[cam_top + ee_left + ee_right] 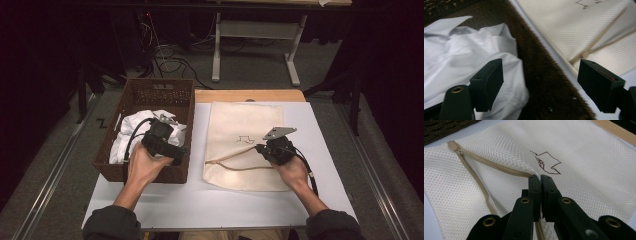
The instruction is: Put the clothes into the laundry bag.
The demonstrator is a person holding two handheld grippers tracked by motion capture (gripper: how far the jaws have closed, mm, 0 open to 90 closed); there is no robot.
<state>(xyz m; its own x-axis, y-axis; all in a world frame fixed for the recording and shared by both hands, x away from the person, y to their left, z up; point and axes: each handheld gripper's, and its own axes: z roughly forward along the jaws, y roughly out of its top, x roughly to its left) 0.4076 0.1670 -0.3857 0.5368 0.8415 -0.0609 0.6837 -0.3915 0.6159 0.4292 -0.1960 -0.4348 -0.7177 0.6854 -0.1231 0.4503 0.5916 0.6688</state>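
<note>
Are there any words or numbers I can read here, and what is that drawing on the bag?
No words or numbers can be read anywhere.
The only sign is a dark hand-drawn outline, like a jagged arrow, on the cream mesh bag; it holds no letters.

Cream mesh bag (245,145) — flat, unzipped

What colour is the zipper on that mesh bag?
Tan, on the flat cream mesh laundry bag; its zipper shows best in the right gripper view.

The right gripper (541,178) pinches the cream mesh laundry bag (579,152) at its open zipper (491,163). A brown arrow outline (546,162) is drawn just beyond the fingers (534,192).
</note>
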